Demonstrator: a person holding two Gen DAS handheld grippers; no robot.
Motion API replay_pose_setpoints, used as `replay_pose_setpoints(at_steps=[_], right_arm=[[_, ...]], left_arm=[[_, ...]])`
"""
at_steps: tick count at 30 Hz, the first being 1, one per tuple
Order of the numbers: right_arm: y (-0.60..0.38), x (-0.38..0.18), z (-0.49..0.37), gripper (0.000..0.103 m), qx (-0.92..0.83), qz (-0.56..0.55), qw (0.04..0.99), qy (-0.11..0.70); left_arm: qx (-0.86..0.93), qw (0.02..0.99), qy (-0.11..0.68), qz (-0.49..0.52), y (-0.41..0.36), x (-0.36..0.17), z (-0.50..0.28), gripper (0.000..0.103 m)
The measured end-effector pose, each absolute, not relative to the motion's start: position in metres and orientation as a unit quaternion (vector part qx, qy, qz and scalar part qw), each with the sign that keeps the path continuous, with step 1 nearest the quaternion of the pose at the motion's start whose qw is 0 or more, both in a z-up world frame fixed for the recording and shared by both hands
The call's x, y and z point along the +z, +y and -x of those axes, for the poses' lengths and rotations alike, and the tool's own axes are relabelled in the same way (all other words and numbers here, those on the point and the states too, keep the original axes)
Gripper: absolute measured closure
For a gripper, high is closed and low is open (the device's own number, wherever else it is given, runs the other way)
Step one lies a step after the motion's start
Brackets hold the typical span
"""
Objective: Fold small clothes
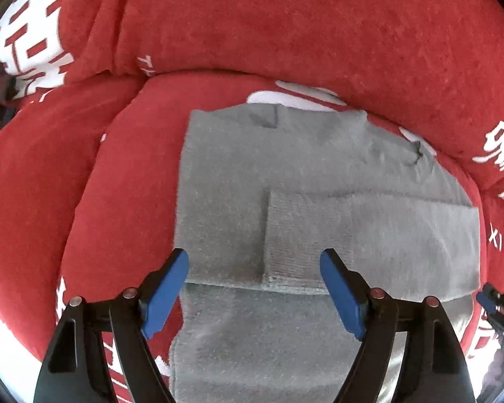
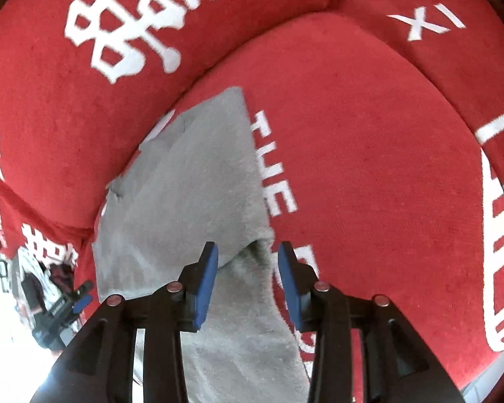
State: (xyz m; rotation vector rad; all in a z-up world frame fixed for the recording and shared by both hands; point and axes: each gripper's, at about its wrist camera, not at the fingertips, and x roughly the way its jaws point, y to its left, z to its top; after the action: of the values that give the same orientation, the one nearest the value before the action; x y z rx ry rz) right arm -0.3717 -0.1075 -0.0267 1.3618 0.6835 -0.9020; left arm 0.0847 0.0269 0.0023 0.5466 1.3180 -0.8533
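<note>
A grey fuzzy garment (image 1: 285,174) lies flat on a red sofa seat (image 1: 127,181), with one sleeve folded across its middle (image 1: 369,235). My left gripper (image 1: 254,275) is open above the garment's lower part, its blue pads spread wide and holding nothing. In the right wrist view the same garment (image 2: 198,181) runs from the seat's back toward me. My right gripper (image 2: 248,268) is open, its blue pads straddling the folded right edge of the cloth (image 2: 255,255) without closing on it. The right gripper also shows at the left wrist view's right edge (image 1: 494,305).
The sofa is red plush with white characters and letters; its backrest (image 1: 319,27) rises behind the garment and an armrest cushion (image 2: 84,67) curves round the seat. The left gripper and some clutter (image 2: 53,302) show beyond the seat's left edge.
</note>
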Motion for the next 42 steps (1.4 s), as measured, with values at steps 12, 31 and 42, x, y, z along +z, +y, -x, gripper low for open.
replay_pose_setpoints(at_steps=[12,31,42], right_arm=[[-0.119,-0.030,0.337,0.072,-0.436,-0.496,0.632,0.405],[-0.066,-0.003,0.345,0.063,-0.387,-0.564,0.613,0.395],[-0.056,-0.008,0.338,0.058,-0.325,-0.581,0.621,0.414]], left_arm=[[-0.348,0.684,0.544,-0.338,0.014,-0.026,-0.066,0.022],[-0.379,0.620,0.562,-0.395,0.022,-0.003,-0.005,0.022],[-0.361,0.620,0.578,-0.390,0.021,0.003,0.028,0.022]])
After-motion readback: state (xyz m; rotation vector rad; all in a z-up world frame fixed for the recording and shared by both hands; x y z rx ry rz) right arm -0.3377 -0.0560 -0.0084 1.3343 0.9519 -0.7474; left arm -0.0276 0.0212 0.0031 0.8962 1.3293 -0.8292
